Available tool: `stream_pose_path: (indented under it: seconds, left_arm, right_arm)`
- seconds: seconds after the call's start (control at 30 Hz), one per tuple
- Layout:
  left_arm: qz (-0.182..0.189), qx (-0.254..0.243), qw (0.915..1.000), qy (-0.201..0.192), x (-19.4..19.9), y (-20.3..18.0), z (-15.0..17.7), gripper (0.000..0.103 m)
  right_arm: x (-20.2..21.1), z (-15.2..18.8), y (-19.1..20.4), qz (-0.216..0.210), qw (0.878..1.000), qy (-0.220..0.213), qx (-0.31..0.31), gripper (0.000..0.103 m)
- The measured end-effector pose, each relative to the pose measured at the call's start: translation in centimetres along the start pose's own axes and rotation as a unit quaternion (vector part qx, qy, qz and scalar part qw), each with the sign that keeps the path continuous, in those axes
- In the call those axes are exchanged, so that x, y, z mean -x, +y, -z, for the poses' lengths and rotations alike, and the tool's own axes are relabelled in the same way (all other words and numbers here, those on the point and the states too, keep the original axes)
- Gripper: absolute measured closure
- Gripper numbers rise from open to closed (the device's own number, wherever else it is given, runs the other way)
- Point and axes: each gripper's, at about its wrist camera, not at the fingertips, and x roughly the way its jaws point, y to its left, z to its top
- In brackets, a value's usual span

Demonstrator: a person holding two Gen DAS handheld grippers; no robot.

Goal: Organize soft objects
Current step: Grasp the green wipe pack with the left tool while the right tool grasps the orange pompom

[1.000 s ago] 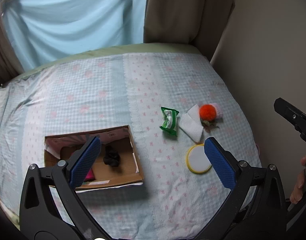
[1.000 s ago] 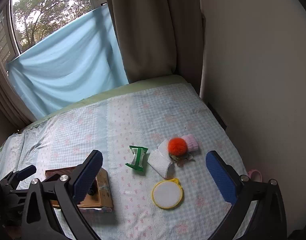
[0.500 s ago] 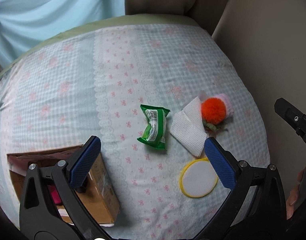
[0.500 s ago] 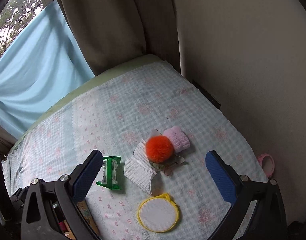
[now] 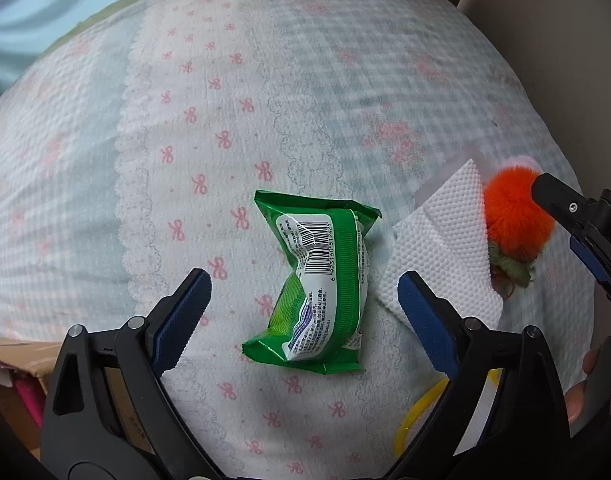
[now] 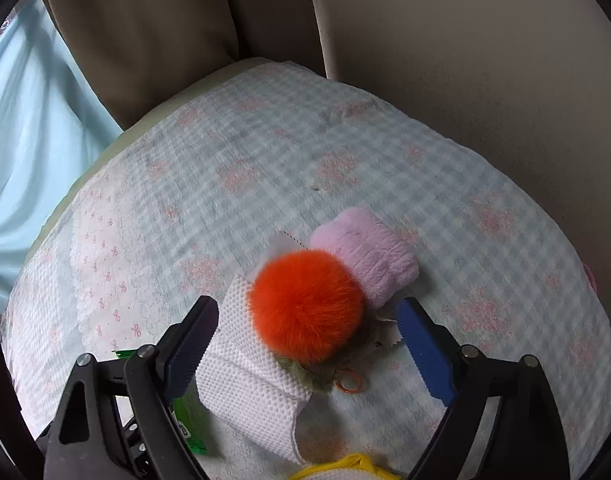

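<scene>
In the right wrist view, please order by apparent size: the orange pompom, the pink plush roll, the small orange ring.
1. Orange pompom, though it lies nearer the camera.
2. Pink plush roll, partly hidden behind it.
3. Small orange ring.

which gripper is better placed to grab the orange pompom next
Right. The right gripper is open, its blue pads flanking the orange pompom. The left gripper is open around the green packet instead, with the pompom off to its right.

Left tongs [image 5: 304, 294] and right tongs [image 6: 307, 322] gape wide.
</scene>
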Motion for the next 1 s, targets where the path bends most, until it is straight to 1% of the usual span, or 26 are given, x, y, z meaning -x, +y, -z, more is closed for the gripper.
stream_pose_path:
  seconds: [0.2, 0.23, 0.27, 0.3, 0.4, 0.43, 0.47, 0.5, 0.53, 0.6, 0.63, 0.67, 0.7, 0.73, 0.8, 0.83, 1.0]
  left_arm:
    - [0.006, 0.006, 1.0, -0.001, -2.3, 0.1, 0.0, 0.02]
    - [0.006, 0.006, 1.0, -0.001, -2.6, 0.1, 0.0, 0.023]
    - [0.007, 0.006, 1.0, -0.001, -2.8, 0.1, -0.1, 0.024]
    - [0.008, 0.006, 0.9999, 0.0, -3.0, 0.1, -0.1, 0.027]
    - [0.004, 0.0, 1.0, 0.0, -3.5, -0.1, 0.0, 0.036]
    - [0.0, -0.004, 1.0, -0.002, -3.5, -0.1, 0.1, 0.038]
    - [-0.001, -0.007, 1.0, -0.004, -3.6, -0.1, 0.2, 0.039]
    - [0.001, -0.008, 0.9999, -0.007, -3.5, -0.2, 0.2, 0.043]
    - [0.003, -0.01, 0.9999, -0.01, -3.4, -0.2, 0.3, 0.051]
    - [0.006, -0.014, 0.9998, -0.014, -3.2, -0.5, 0.5, 0.059]
    - [0.004, -0.018, 0.9997, -0.015, -3.2, -0.6, 0.5, 0.06]
    - [0.003, -0.022, 0.9996, -0.015, -3.2, -0.9, 0.6, 0.061]
    - [0.002, -0.025, 0.9996, -0.015, -3.1, -1.2, 0.5, 0.063]
    - [0.003, -0.028, 0.9995, -0.016, -3.1, -1.3, 0.5, 0.067]
    - [0.0, -0.034, 0.9993, -0.017, -3.1, -1.7, 0.5, 0.068]
    - [-0.001, -0.035, 0.9992, -0.017, -3.1, -1.7, 0.5, 0.071]
    - [-0.001, -0.029, 0.9994, -0.02, -2.6, -1.3, 0.4, 0.073]
  right_arm:
    - [-3.0, 0.5, -0.2, 0.009, 1.0, -0.001, -0.029, 0.018]
    - [-3.3, 0.6, -0.2, 0.01, 0.999, 0.0, -0.033, 0.021]
    - [-3.6, 0.6, -0.1, 0.011, 0.999, 0.001, -0.036, 0.026]
    - [-3.9, 0.6, 0.0, 0.013, 0.999, 0.002, -0.037, 0.029]
    - [-4.4, 0.7, 0.0, 0.017, 0.999, 0.004, -0.044, 0.031]
    - [-4.5, 0.7, 0.0, 0.019, 0.999, 0.005, -0.046, 0.033]
    - [-4.7, 0.7, 0.0, 0.022, 0.999, 0.007, -0.048, 0.037]
    - [-4.7, 0.8, 0.1, 0.024, 0.998, 0.007, -0.049, 0.042]
    - [-4.7, 0.9, 0.0, 0.024, 0.998, 0.006, -0.051, 0.044]
    - [-4.6, 1.2, -0.1, 0.021, 0.998, 0.006, -0.054, 0.06]
    - [-4.6, 1.4, -0.1, 0.019, 0.998, 0.008, -0.056, 0.061]
    - [-4.6, 1.5, -0.1, 0.017, 0.998, 0.008, -0.058, 0.065]
    - [-4.6, 1.6, -0.1, 0.015, 0.998, 0.009, -0.059, 0.067]
    - [-4.6, 1.7, -0.1, 0.015, 0.998, 0.006, -0.057, 0.067]
    - [-4.5, 1.7, -0.1, 0.012, 0.999, 0.0, -0.052, 0.068]
    - [-4.5, 1.7, -0.1, 0.011, 0.999, -0.001, -0.05, 0.068]
    - [-4.2, 1.5, -0.3, 0.004, 0.999, -0.008, -0.045, 0.069]
